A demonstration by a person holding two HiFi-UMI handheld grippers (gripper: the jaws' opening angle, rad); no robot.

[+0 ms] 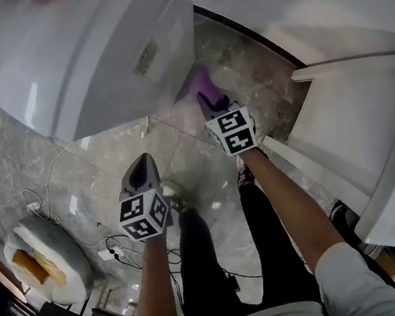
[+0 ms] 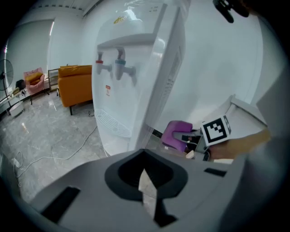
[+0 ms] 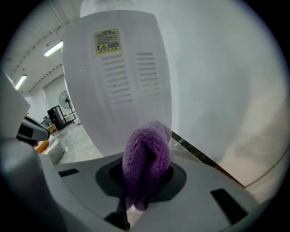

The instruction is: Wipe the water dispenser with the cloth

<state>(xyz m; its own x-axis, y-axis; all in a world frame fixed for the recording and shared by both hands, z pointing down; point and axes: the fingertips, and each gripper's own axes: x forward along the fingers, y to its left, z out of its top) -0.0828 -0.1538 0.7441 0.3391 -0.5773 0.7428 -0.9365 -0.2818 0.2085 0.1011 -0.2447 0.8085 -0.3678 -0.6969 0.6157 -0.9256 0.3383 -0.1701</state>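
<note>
The white water dispenser [image 1: 93,51] stands at the upper left of the head view, seen from above. Its two taps show in the left gripper view [image 2: 131,68], and its vented panel with a yellow label fills the right gripper view [image 3: 118,81]. My right gripper [image 1: 211,101] is shut on a folded purple cloth [image 1: 205,86] [image 3: 146,158], held low near the dispenser's side. I cannot tell if the cloth touches the panel. My left gripper [image 1: 143,167] [image 2: 146,181] hangs shut and holds nothing, back from the dispenser. It sees the cloth [image 2: 176,133] in the right gripper [image 2: 190,138].
A white cabinet [image 1: 369,128] stands close on the right. Cables [image 1: 52,168] and a power strip [image 1: 112,253] lie on the marble floor, beside a grey cushion [image 1: 47,257]. The person's legs and shoes are below the grippers. An orange sofa [image 2: 77,84] stands farther off.
</note>
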